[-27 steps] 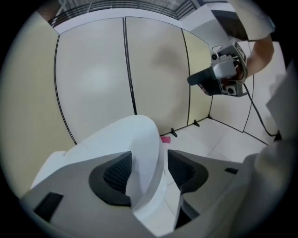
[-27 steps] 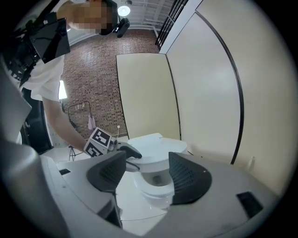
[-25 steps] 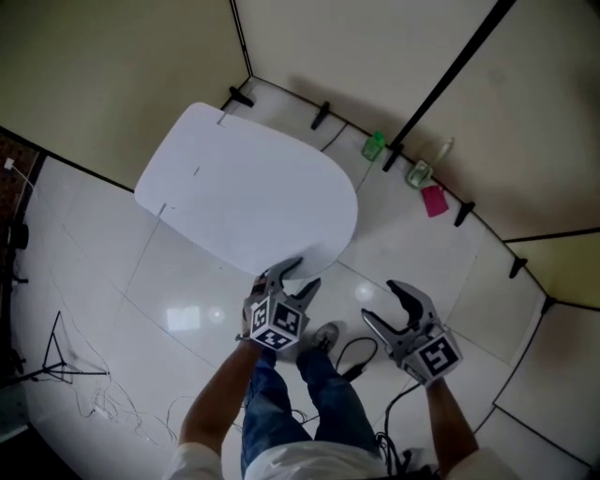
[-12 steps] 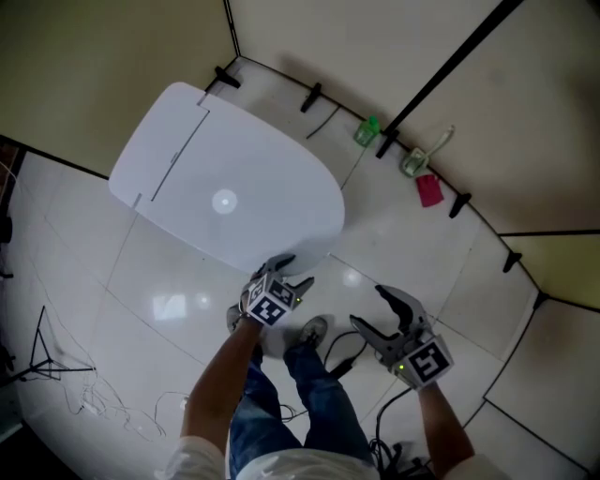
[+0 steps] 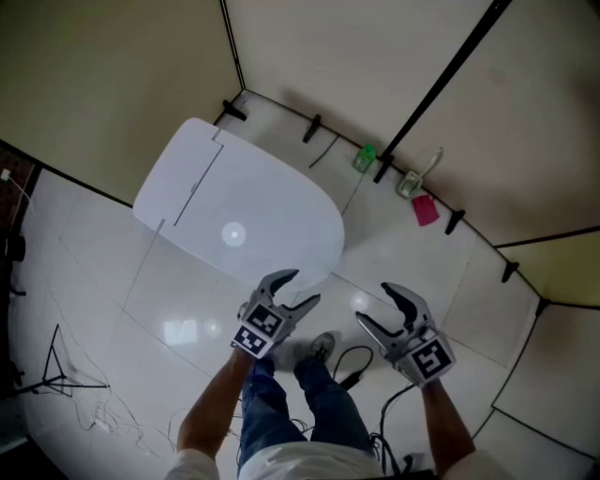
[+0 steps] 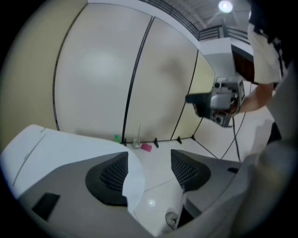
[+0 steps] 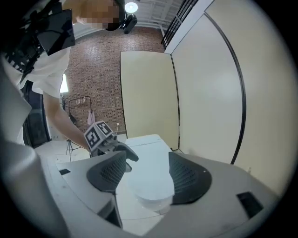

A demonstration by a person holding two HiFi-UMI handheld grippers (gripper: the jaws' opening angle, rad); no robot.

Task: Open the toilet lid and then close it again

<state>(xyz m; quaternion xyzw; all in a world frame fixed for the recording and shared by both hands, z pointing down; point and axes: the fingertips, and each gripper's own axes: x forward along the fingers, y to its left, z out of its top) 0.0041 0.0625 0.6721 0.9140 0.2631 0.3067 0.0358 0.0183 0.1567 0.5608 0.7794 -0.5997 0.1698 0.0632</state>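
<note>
Our left gripper, its jaws just opening, and our right gripper hang near the front edge of the closed toilet lid, both with jaws apart and empty.

The head view is evenly lit, though dimmer toward its corners. A small round glare spot sits on the white toilet lid, and a paler square reflection shows on the glossy floor. Soft shadows smudge the wall just above the floor line. Both gripper views are fisheye, so straight seams bow and a black ring closes the frame. A ceiling lamp burns bright at the top of the left gripper view, and a second lamp at the top of the right one. Far detail there looks soft, perhaps from the lens.
</note>
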